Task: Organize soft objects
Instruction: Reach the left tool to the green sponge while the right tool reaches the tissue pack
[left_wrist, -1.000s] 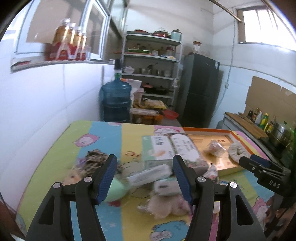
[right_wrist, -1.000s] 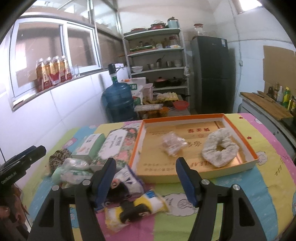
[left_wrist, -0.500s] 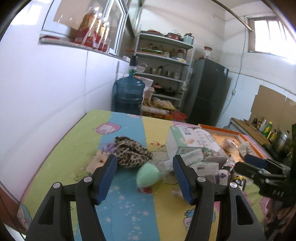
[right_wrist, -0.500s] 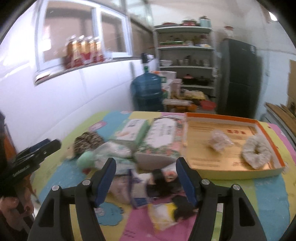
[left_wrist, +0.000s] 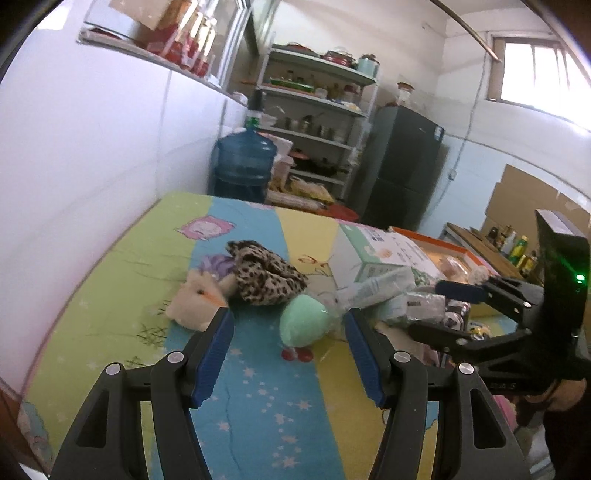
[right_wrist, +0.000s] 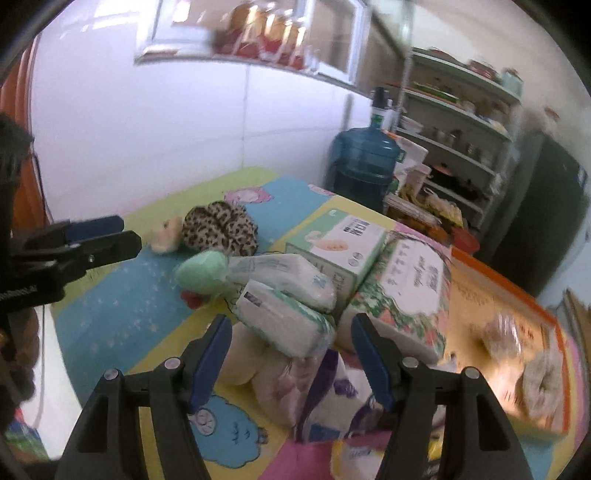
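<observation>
On the cartoon-print cover lie a mint-green soft lump (left_wrist: 304, 325), a leopard-print scrunchie (left_wrist: 266, 277) and a beige plush chick (left_wrist: 195, 302). My left gripper (left_wrist: 290, 321) hovers open just short of the green lump, holding nothing. My right gripper (right_wrist: 291, 328) is open over a heap of wrapped tissue packs (right_wrist: 284, 325), its pads clear of them. Beyond the heap stand a green tissue box (right_wrist: 340, 243) and a floral pack (right_wrist: 410, 295). An orange tray (right_wrist: 498, 288) on the right holds a white fluffy scrunchie (right_wrist: 539, 384). The left gripper (right_wrist: 92, 232) shows at the left edge.
A white tiled wall runs along the cover's left side. Past the far edge stand a blue water jug (left_wrist: 243, 166), a loaded shelf rack (left_wrist: 317, 110) and a dark fridge (left_wrist: 402, 170). A beige plush (right_wrist: 251, 369) and a purple-printed pack (right_wrist: 332, 387) lie under the right gripper.
Both grippers swung left and dropped a little. The left one went from the tissue boxes to the green lump. The right one rolled and left the tray for the tissue heap.
</observation>
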